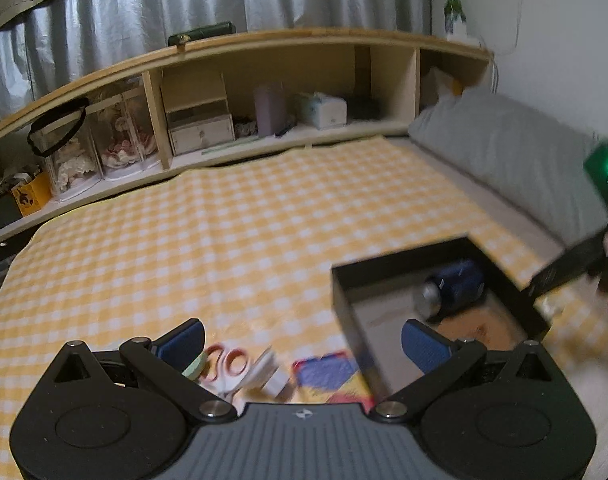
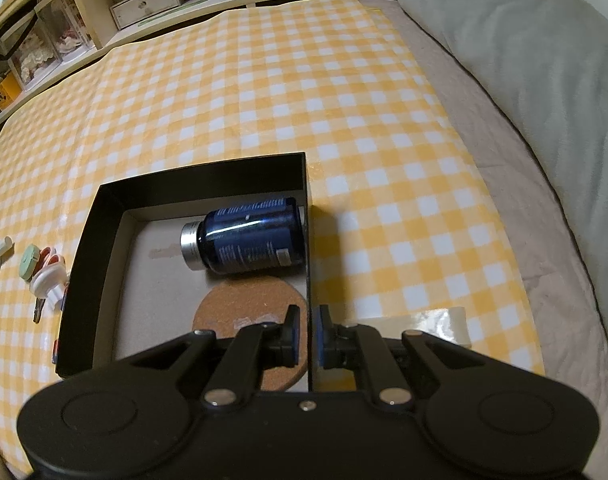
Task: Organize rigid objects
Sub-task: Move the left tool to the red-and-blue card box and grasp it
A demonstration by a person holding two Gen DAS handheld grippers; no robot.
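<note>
Right gripper (image 2: 308, 334) fingers clenched on black box (image 2: 79, 264) wall, bottle (image 2: 249, 236) and cork coaster (image 2: 239, 312) inside; left gripper (image 1: 301, 344) released above scissors (image 1: 227, 362) — a jerk could drag the box

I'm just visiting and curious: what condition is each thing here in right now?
Box: open, no lid.
Bottle: lying on its side in the box, cap on.
Coaster: flat on the box floor.
Scissors: closed, on the cloth outside the box.
Left tongs: open, empty.
Right tongs: shut on the box wall.
</note>
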